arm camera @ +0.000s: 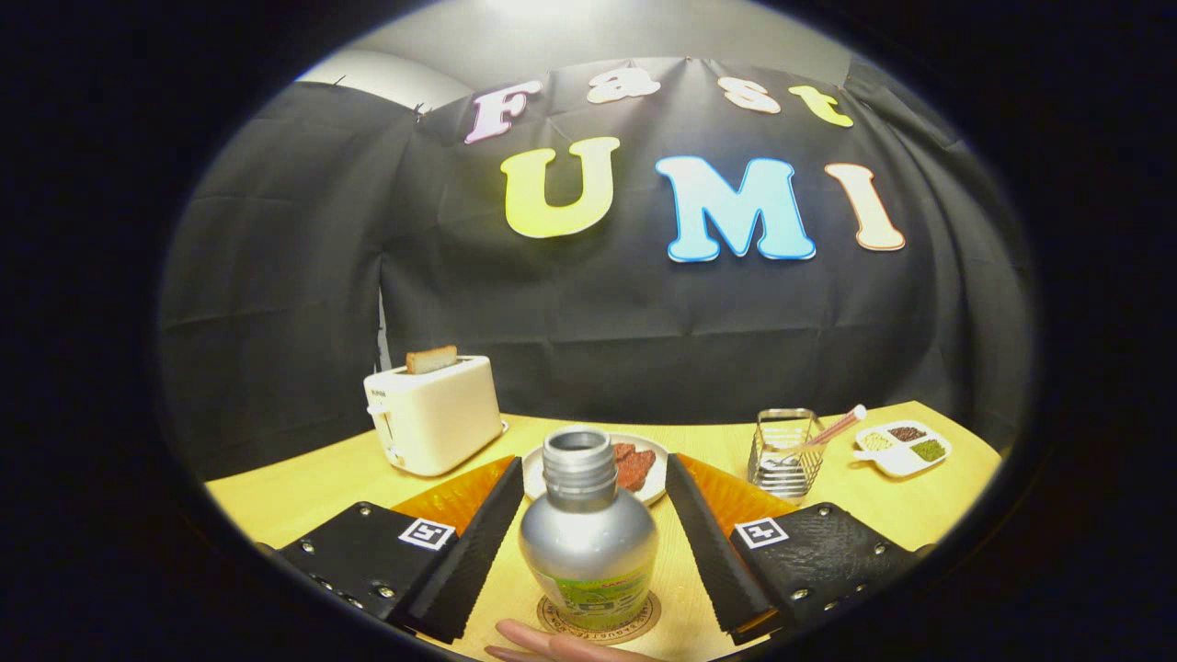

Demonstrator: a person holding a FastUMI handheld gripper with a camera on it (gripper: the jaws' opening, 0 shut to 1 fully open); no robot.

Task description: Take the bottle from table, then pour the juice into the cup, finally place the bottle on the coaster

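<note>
**Apparently the last step: bottle on the coaster**

Now the silver metal bottle (588, 542), uncapped, with a threaded neck and rounded shoulders, stands upright on the round printed coaster (644, 623). The gripper (588, 529) has its ridged black fingers (474, 542) spread, one on either side, neither touching it. A fingertip (542, 637) shows beside the coaster. Placement looks done; I judge the next move is backing straight away without nudging the smooth bottle.

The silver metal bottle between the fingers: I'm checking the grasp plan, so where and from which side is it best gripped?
Probably on the round lower body of the upright silver metal bottle on its round printed coaster, coming in level from the near side. The open gripper already has a finger on each side, neither touching. The body is wide; the threaded open neck is narrow, and someone's fingertips lie by the base.
</note>
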